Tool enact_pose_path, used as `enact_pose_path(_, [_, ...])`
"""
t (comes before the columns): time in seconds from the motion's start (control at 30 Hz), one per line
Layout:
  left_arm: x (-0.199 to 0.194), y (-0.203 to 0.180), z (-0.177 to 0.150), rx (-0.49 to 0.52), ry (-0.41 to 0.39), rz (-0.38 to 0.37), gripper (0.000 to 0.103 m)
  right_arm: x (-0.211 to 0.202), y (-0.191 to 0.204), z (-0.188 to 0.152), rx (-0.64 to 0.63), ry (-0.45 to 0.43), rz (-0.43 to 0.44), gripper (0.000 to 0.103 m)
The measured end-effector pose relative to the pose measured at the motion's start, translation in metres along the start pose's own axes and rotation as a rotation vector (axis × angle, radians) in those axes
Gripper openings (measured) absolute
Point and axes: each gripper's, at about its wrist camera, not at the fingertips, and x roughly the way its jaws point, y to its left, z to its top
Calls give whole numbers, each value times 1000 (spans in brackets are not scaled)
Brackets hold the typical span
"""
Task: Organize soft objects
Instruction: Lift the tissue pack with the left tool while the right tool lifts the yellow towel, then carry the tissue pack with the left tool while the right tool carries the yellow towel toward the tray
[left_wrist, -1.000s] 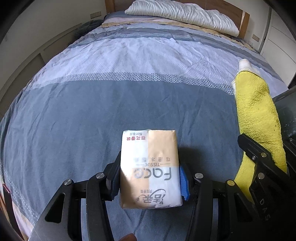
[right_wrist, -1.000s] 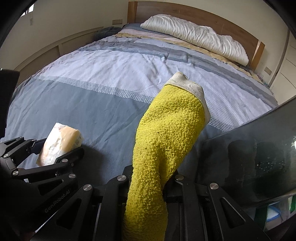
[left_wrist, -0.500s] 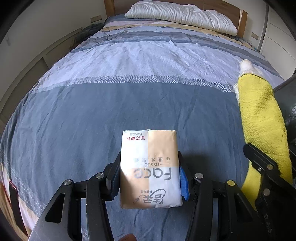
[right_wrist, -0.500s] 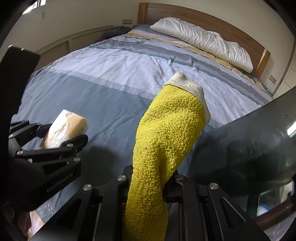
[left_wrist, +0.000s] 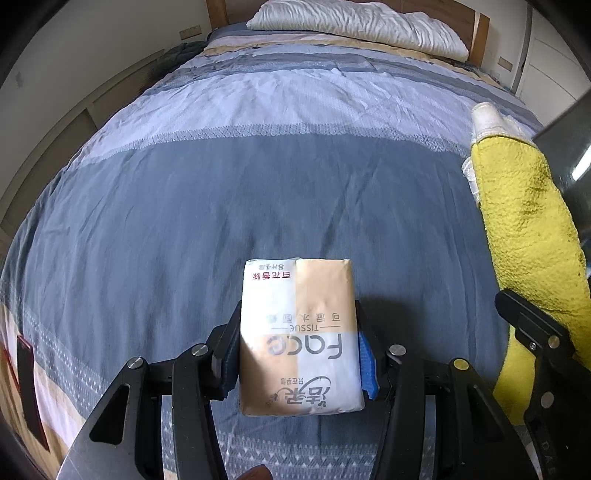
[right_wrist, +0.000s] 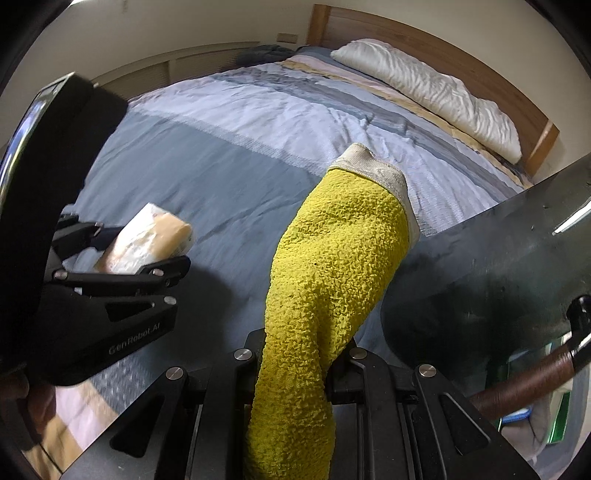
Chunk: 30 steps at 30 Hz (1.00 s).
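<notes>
Tissue pack (left_wrist: 299, 339) in left tongs (left_wrist: 299, 354)

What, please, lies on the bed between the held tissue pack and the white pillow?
Only bare striped bedspread lies between the tissue pack and the pillow, in the left wrist view.

Bed (left_wrist: 229, 206) with striped blue and grey cover, white pillow (left_wrist: 354, 26) at its far end against wooden headboard (right_wrist: 436, 40)
</notes>
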Motion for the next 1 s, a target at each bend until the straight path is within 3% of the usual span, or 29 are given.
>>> enact_pose_path(0.47, [-13, -12, -32, 28, 17, -16, 46, -40, 5, -45, -113, 32, 55, 17])
enact_pose_path(1.0, [-40, -47, -70, 81, 37, -61, 46, -87, -4, -103, -147, 99, 64, 17])
